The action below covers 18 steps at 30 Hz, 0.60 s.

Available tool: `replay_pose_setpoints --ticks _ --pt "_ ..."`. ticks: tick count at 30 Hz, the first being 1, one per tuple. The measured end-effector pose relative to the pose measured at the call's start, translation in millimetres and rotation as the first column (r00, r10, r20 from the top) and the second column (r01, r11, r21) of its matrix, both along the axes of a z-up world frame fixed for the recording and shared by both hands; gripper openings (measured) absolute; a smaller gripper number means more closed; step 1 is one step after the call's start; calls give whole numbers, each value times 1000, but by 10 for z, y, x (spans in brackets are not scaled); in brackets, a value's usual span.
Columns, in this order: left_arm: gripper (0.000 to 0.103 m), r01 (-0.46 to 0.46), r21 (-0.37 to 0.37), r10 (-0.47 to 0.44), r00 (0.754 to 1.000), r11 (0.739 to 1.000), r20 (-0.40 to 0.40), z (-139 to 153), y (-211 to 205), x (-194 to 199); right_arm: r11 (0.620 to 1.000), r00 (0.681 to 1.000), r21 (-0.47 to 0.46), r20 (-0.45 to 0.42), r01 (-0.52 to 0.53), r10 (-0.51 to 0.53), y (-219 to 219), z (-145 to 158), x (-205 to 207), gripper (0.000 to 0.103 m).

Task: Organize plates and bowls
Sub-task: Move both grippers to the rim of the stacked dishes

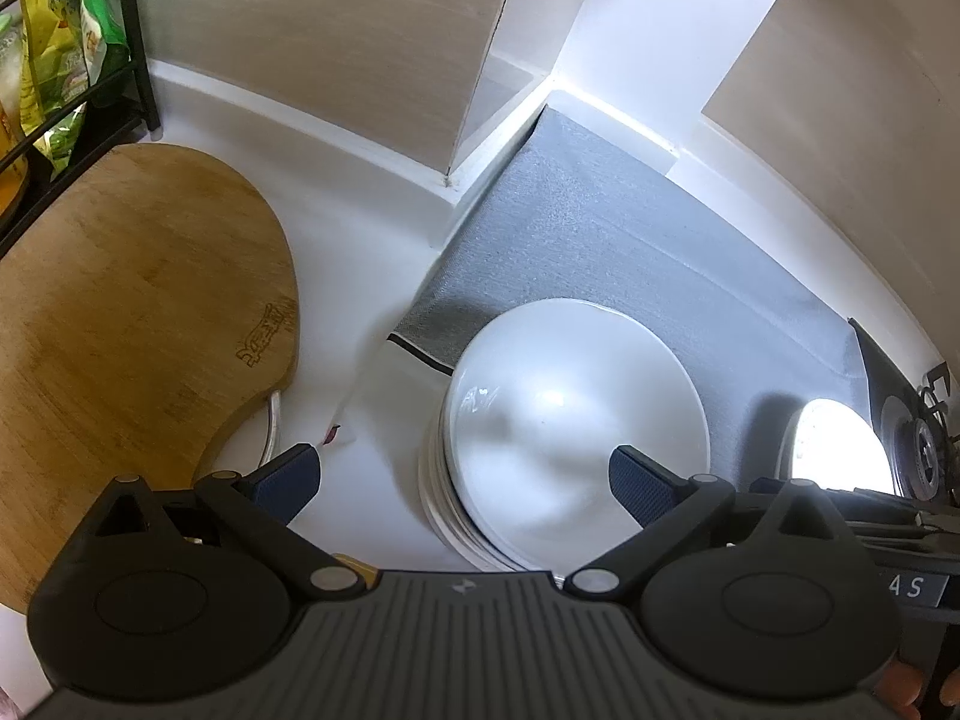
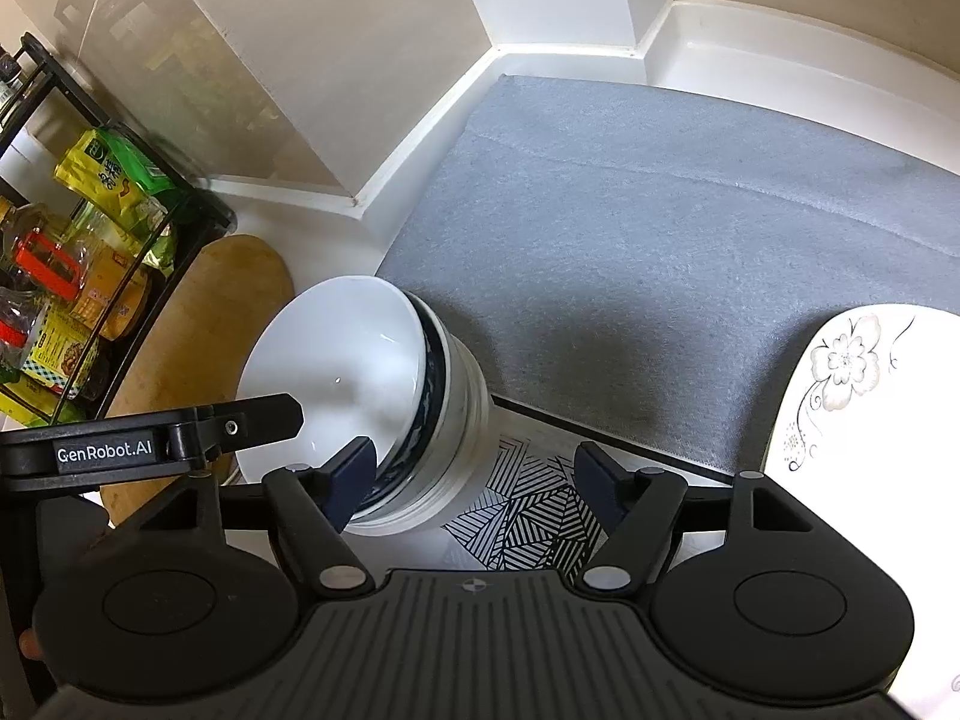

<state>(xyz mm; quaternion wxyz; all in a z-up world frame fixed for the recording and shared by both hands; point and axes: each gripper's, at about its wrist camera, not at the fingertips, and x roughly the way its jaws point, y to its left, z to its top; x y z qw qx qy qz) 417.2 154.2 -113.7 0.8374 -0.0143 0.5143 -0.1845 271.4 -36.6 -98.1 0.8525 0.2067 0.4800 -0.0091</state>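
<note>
A stack of white bowls (image 1: 570,420) stands at the near edge of the grey mat (image 1: 600,240). My left gripper (image 1: 465,468) is open wide just above and in front of it, with one pad over the top bowl and the other off to its left. In the right wrist view the same stack (image 2: 336,372) shows a dark-rimmed bowl under the top one. My right gripper (image 2: 474,471) is open, its left pad close to the stack's side and nothing between the pads. A flowered white plate (image 2: 852,384) lies to the right.
A wooden cutting board (image 1: 132,324) lies to the left, beside a black wire rack (image 1: 138,54) of snack packets. A black-and-white patterned mat (image 2: 528,510) lies under the stack. A stove burner (image 1: 918,456) is at the far right. White walls close the corner behind.
</note>
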Motion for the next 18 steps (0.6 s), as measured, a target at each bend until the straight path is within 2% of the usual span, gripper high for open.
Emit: replay_pose_setpoints --ticks 18 --pt "102 -44 1 44 998 999 -36 -72 77 162 998 999 51 -16 38 -37 -72 -116 46 80"
